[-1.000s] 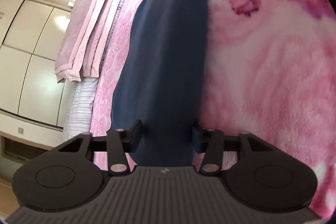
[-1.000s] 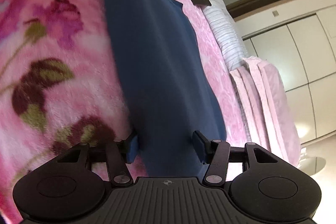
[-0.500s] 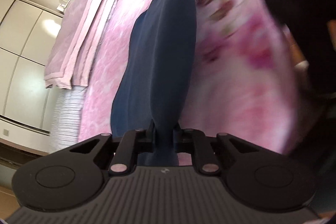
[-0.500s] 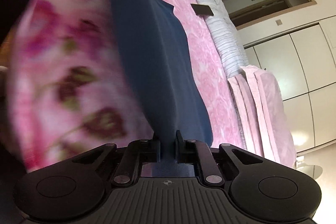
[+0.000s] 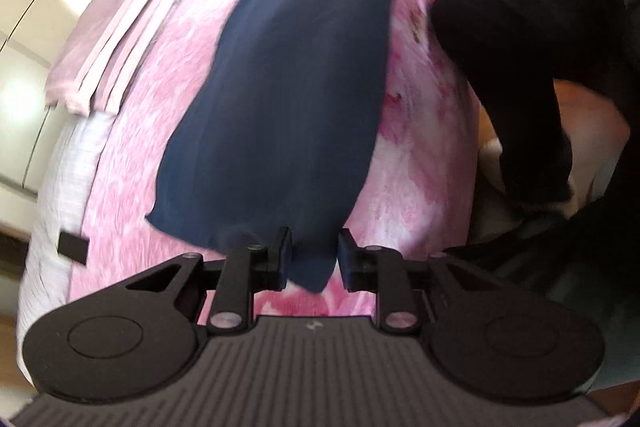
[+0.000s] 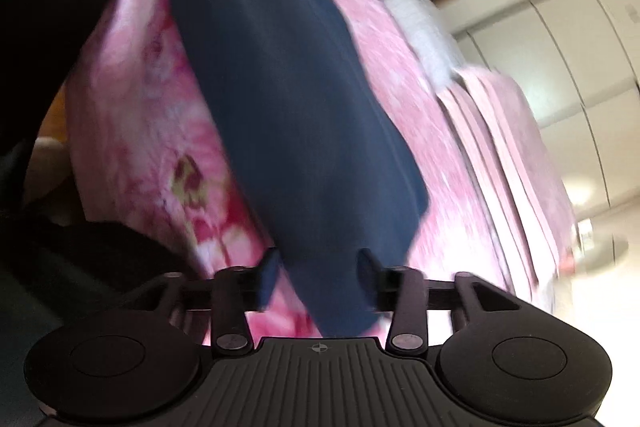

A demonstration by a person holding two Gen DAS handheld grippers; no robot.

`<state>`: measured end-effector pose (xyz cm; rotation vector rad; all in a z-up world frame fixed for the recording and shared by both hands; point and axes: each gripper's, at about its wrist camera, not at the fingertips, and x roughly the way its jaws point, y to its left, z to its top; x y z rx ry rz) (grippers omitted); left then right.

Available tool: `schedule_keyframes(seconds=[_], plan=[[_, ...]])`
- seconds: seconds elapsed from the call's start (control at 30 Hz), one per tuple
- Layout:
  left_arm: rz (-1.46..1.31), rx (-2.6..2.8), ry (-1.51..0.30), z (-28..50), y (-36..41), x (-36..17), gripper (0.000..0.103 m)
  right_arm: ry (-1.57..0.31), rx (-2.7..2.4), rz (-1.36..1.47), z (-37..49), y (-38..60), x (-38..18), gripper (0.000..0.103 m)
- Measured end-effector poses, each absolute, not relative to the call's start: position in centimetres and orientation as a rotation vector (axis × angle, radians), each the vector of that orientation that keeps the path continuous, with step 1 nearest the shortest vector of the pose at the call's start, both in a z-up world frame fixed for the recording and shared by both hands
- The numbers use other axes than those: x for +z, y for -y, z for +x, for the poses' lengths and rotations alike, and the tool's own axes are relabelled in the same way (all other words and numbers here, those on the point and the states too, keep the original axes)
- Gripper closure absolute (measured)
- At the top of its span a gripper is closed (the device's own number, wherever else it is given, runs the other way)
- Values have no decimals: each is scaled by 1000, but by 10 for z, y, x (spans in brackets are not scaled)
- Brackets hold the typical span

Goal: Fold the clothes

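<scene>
Left wrist, left claw [image 5: 313,259] opening around navy garment [image 5: 288,99], right claw [image 6: 318,279] likewise.

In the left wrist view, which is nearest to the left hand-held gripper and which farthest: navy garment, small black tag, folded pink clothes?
1. Navy garment, corner between the opening jaws of the left hand-held gripper.
2. Small black tag, lower left.
3. Folded pink clothes, upper left.
</scene>
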<state>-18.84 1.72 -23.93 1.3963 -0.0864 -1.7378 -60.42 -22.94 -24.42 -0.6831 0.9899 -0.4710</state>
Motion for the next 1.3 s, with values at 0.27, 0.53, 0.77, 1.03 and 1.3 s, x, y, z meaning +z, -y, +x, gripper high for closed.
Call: schedule_keyframes(seconds=[0.27,0.53,0.77,1.03,1.3], plan=[[1211,-1761,-18,-171,10,-199,77,-745,-632,96,-648,256,-207,56],[1108,-1889,15,-162,97,-206,65,-562,-582,601,-638,290,-222,55],[1174,-2063,-65,-147,164,-245,67,-708,-680,634,-600,309,-221,54],[1291,-2129,-415,-132,213,-178,69,-752,-804,991,-602,336,-162,54],[1346,-2112,-521,-147,282,-123,66,-572,-936,1282,-638,349,-121,35]])
